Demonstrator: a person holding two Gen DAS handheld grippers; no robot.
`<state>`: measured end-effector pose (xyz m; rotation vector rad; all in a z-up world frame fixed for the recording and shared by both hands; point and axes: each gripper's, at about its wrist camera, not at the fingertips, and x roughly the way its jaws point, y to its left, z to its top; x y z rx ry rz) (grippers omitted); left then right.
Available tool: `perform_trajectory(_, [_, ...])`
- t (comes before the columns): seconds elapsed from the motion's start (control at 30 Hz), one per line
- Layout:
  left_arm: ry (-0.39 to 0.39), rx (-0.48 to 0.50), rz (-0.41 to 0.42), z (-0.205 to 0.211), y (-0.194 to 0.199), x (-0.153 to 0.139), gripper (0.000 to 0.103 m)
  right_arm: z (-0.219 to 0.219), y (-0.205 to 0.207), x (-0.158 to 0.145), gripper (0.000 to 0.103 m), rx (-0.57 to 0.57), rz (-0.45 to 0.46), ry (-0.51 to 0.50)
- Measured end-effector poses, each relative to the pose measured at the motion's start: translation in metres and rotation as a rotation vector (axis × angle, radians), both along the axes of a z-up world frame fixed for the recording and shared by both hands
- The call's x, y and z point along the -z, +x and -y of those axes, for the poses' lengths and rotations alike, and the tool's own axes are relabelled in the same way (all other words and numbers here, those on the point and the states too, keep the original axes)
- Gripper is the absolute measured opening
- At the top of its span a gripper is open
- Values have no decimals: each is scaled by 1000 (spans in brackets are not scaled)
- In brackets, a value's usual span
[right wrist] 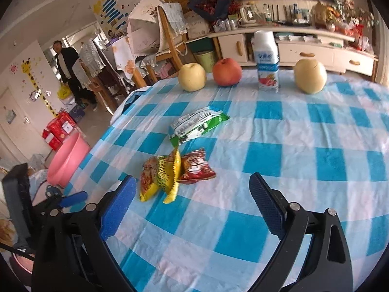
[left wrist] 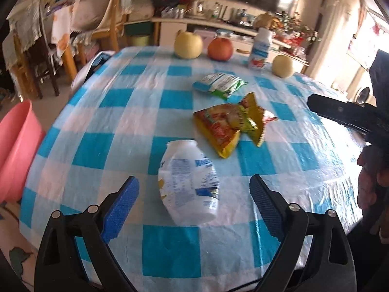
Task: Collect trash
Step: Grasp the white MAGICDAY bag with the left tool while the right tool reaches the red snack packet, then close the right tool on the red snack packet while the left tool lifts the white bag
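Blue-padded, my left tongs (left wrist: 194,194) stand wide apart with nothing gripped; a crushed white plastic bottle with blue print (left wrist: 188,182) lies on its side between the pads, touching neither. My right tongs (right wrist: 192,197) gape just as wide and hold nothing, with only bare cloth between them.

From the left tongs, at one o'clock, a crumpled yellow-and-red snack wrapper (left wrist: 229,127) lies just beyond the bottle, and farther along at twelve sits a green-and-white foil packet (left wrist: 220,85). In the right wrist view that wrapper (right wrist: 175,172) lies at eleven o'clock, near the left pad, with the packet (right wrist: 197,125) beyond it.

All of it rests on the blue-and-white checked worktop (left wrist: 170,97). Along the far edge stand a pale yellow pear (left wrist: 188,45), a red apple (left wrist: 220,48), an upright white drink bottle (left wrist: 260,48) and a second yellow pear (left wrist: 283,65). At nine o'clock, off the worktop's edge, sits a pink plastic basin (left wrist: 14,150).
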<state>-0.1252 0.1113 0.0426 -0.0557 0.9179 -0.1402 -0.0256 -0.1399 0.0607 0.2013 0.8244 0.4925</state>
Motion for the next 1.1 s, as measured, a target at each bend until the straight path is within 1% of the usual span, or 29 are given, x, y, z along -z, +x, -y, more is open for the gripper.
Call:
perform_trajectory(0.07, [15,-6,-15,2,2,4,91,-5,3,4,94,-16,-12,12])
perform_trajectory(0.17, [44,-6,-32,6,5,11,91,-12,6,7,94,-35,-14,1])
perform_trajectory(0.23, [63,-11,-45,8,8,15,89,-16,8,11,94,-44,-20,-4])
perform_trajectory(0.27, [63,-11,-51,9,10,17,83,-19,9,13,94,-46,-23,-8])
perform_trajectory(0.3, [61,-12,-61,10,11,19,79,-20,9,13,92,-48,-23,-11])
perform_trajectory(0.33, [61,-12,-67,11,13,21,79,-21,10,15,87,-53,-22,-16])
perform_trajectory(0.37, [64,-12,-72,12,14,23,77,-23,11,16,85,-57,-21,-23])
perform_trajectory(0.4, [70,-11,-79,14,15,25,72,-24,13,18,85,-55,-21,-30])
perform_trajectory(0.47, [86,-14,-80,16,17,28,68,-23,17,21,84,-39,-21,-42])
perform_trajectory(0.5, [90,-12,-74,17,17,28,63,-21,19,23,81,-29,-22,-41])
perform_trajectory(0.53, [91,-9,-69,18,18,27,63,-18,21,24,76,-20,-24,-38])
perform_trajectory(0.6, [82,-14,-68,16,19,27,63,-14,25,26,71,-2,-25,-38])
perform_trajectory(0.67, [75,-21,-65,15,20,27,63,-11,29,29,69,9,-32,-42])
perform_trajectory(0.73, [69,-29,-61,13,22,26,63,-11,33,32,62,13,-38,-47])
perform_trajectory(0.8, [56,-37,-59,10,23,25,63,-13,35,35,59,10,-44,-59])
perform_trajectory(1.0, [32,-63,-40,3,24,21,63,-24,43,46,58,-16,-44,-108])
perform_trajectory(1.1, [25,-71,-31,1,25,19,63,-29,44,48,58,-31,-35,-118])
